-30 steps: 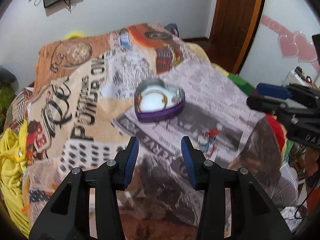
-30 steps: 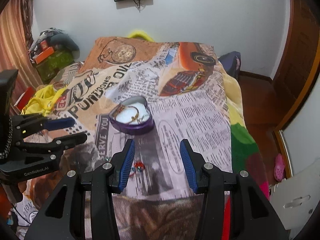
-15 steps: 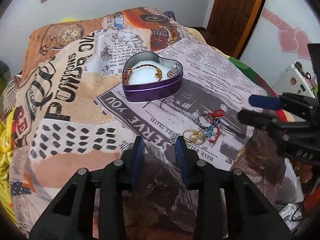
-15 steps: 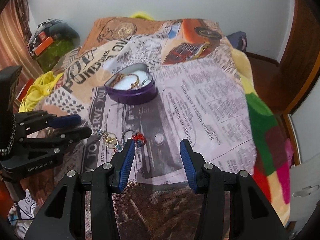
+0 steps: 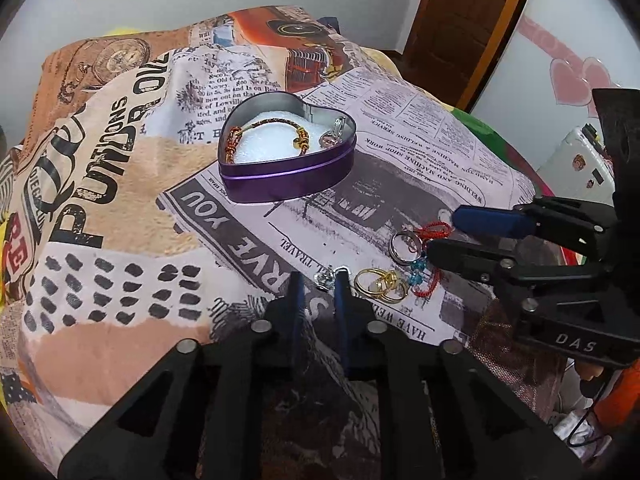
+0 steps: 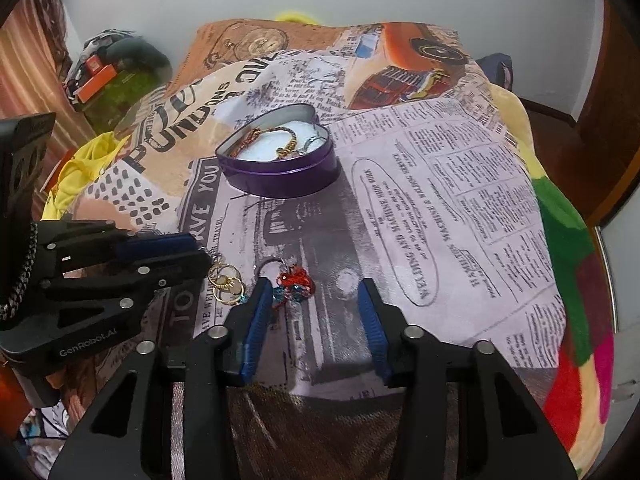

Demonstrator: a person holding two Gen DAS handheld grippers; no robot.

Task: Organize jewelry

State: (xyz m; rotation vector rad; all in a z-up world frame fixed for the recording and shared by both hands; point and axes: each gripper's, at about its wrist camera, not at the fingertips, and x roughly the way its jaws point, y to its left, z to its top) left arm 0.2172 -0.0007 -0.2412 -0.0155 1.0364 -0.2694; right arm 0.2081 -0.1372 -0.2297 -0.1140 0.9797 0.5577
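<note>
We hold the left claw [image 5: 316, 286] narrowed around a tiny, light, slippery silver charm [image 5: 325, 279] on the bed [image 5: 120, 184], near the gold rings [image 5: 380, 285]; our right claw [image 6: 314, 312] gapes wide.

The heart-shaped tin [image 5: 286, 182] has a purple outer wall, a silvery inner wall and a white lining, and in it lies a bracelet [image 5: 267, 128] of brown-and-gold cord with red and gold beads. The blanket [image 5: 120, 184] under it is printed like old newspaper, with black type on pale lilac, tan patches, black dots and an orange car at the far end. Near the grippers lie 2 gold rings [image 5: 380, 283], a silver ring [image 5: 405, 243] and a red cord with blue beads [image 5: 434, 236]; both grippers are black with blue pads [image 6: 370, 320].
</note>
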